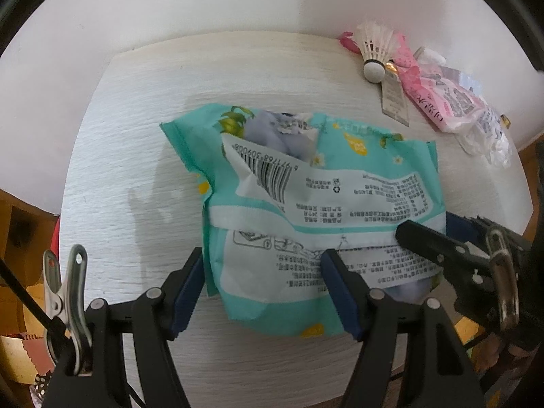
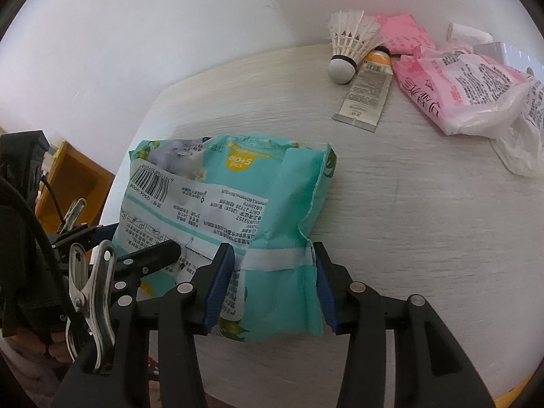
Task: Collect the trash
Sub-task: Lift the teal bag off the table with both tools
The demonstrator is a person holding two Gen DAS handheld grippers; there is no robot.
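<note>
Left gripper (image 1: pixel 263 292) first, through my left wrist camera: its blue-padded fingers stand wide on either flank of the teal wipes pack (image 1: pixel 306 204), the left pad at the pack's edge and the right pad lying against its printed back. I cannot tell whether they truly pinch it. The pack lies near the front edge of the pale wood-grain table (image 1: pixel 136 136), back side up, showing one barcode with digits that look like 6 971768 309008, seen inverted. The rest of the print is too small for me to read. From the right, the other gripper's black finger reaches onto the pack's right side. At the table's far right corner I count one shuttlecock (image 1: pixel 374 51), one flat grey tube (image 1: pixel 394 98), one pink printed pouch (image 1: pixel 442 102) and crumpled clear plastic (image 1: pixel 489 142).

Through my right wrist camera, the right gripper (image 2: pixel 275 282) straddles the pack's near right end, both blue pads pressed against its sides, so I read it as gripping the pack. Only this view shows the yellow patch printed "80+5 pcs", upside down, and "180mmx180mm" on the white panel. The left gripper's finger enters from the left here. A second pink packet (image 2: pixel 404 34) lies behind the shuttlecock, hidden from the other camera.
</note>
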